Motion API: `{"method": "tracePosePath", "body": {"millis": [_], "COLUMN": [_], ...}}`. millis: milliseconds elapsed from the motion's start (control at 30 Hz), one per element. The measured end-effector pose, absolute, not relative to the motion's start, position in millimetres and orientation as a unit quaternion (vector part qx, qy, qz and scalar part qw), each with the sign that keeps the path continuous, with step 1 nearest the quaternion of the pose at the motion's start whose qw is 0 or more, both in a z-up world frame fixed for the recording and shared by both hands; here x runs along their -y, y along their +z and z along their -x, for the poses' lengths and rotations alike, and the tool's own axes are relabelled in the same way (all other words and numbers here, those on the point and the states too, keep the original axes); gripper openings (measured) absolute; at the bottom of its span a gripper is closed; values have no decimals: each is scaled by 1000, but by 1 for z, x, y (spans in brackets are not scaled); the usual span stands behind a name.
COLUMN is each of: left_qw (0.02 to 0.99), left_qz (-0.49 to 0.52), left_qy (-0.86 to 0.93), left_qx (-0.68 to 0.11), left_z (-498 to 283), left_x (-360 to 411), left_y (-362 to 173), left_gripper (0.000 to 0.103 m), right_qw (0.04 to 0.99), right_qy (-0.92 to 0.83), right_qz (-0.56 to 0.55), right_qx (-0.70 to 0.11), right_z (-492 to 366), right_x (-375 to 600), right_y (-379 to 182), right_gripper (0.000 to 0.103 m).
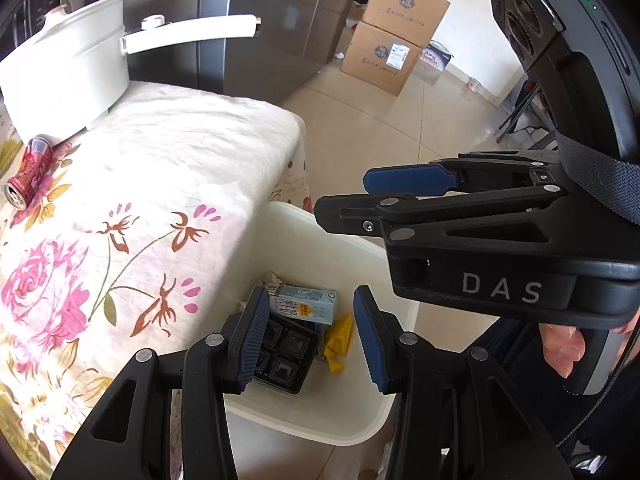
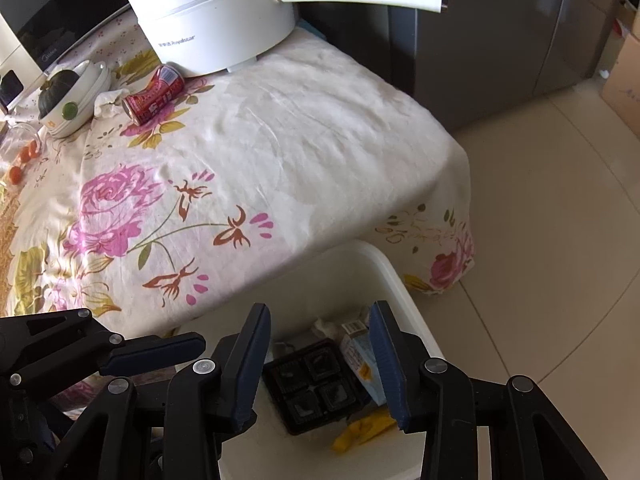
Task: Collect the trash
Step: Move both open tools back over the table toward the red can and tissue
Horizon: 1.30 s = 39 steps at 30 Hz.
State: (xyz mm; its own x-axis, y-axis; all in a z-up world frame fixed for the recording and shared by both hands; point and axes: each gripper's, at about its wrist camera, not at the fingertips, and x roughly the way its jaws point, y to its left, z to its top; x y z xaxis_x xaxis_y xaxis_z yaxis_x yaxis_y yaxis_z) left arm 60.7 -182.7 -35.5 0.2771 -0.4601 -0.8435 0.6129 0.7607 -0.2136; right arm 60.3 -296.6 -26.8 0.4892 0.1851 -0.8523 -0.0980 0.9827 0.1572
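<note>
A white bin (image 1: pixel 360 248) (image 2: pixel 384 264) stands on the floor against the table's edge. Inside lie a black compartment tray (image 1: pixel 284 352) (image 2: pixel 316 384), a pale blue carton (image 1: pixel 304 304) (image 2: pixel 360 356) and a yellow wrapper (image 1: pixel 338 344) (image 2: pixel 364 432). My left gripper (image 1: pixel 310 312) hangs open over the bin, nothing between its pads. My right gripper (image 2: pixel 320 312) (image 1: pixel 348 196) is beside it over the bin, also open and empty. A red can (image 1: pixel 28 176) (image 2: pixel 154 94) lies on its side on the floral tablecloth, far from both grippers, next to a crumpled tissue (image 2: pixel 108 102).
A white electric pot (image 2: pixel 216 20) (image 1: pixel 68 68) with a long handle stands behind the can. A bowl with a dark squash (image 2: pixel 68 100), small tomatoes (image 2: pixel 24 160) and a microwave (image 2: pixel 52 12) sit at the table's left. Cardboard boxes (image 1: pixel 396 40) stand across the tiled floor.
</note>
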Motion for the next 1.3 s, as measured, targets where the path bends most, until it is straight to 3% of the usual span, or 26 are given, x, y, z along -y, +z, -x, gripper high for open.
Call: {"method": "tracePosePath", "body": {"millis": [133,267,1300], "left_qw": [809,822,825], "left_qz": [-65,-47,15], "left_qy": [-322,-291,-181], "left_qx": [-487,-487,-535], "left_z": [-67,-78,-125], "left_x": [173,159,77], "left_y": [-25,-20,-19], "left_gripper": [47,55,55], "right_qw": [867,869,853], "right_qy": [83,90,128], "right_qz": [-52,-50,-100], "right_qx": [-489,-485,-496], "right_z": [-62,-66,-112], "right_x": [293,282,216], "right_y": [-19,-15,-23], "right_gripper": [52,58,69]}}
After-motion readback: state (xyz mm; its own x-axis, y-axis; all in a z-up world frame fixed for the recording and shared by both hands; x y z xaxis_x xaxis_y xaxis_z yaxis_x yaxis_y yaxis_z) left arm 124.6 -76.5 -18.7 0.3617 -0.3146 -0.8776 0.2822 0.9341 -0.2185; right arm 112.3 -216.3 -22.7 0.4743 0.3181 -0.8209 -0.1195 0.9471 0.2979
